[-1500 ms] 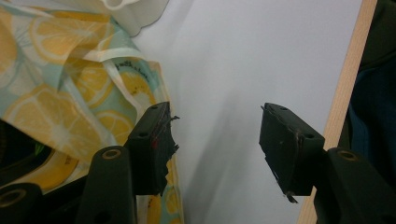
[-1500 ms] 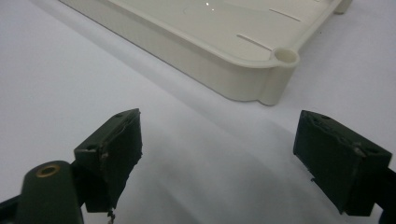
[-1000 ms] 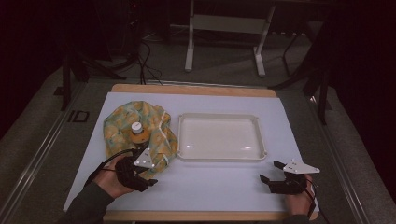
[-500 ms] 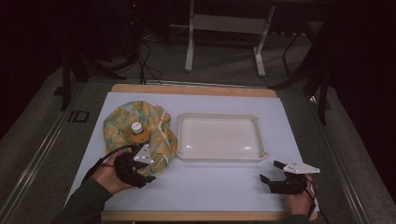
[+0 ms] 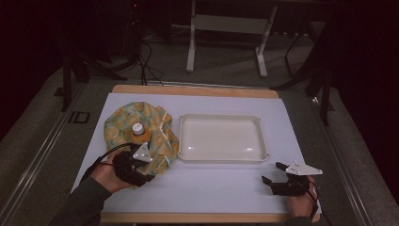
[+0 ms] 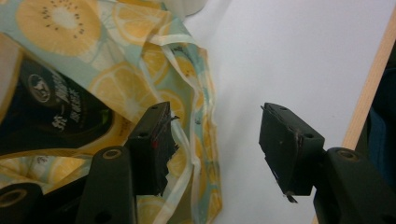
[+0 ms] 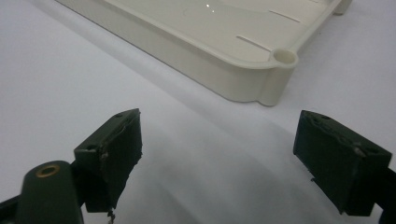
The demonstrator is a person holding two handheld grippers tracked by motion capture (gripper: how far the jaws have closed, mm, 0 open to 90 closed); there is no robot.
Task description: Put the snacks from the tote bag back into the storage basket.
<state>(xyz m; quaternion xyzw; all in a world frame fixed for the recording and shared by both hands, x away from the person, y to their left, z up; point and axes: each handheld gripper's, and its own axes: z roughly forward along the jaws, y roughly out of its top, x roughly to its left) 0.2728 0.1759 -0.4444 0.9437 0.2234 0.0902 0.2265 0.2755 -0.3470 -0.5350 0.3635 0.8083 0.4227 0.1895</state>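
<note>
In the left gripper view, the fruit-print bag runs off the top, left and bottom edges, so its outline cannot be followed. The dark bottle inside it is cut off at the left edge and partly covered by folds of fabric, and its label print is too small to read. A white object at the top edge is cropped to a sliver and cannot be identified. In the right gripper view, the cream tray is cut off by the top edge.
</note>
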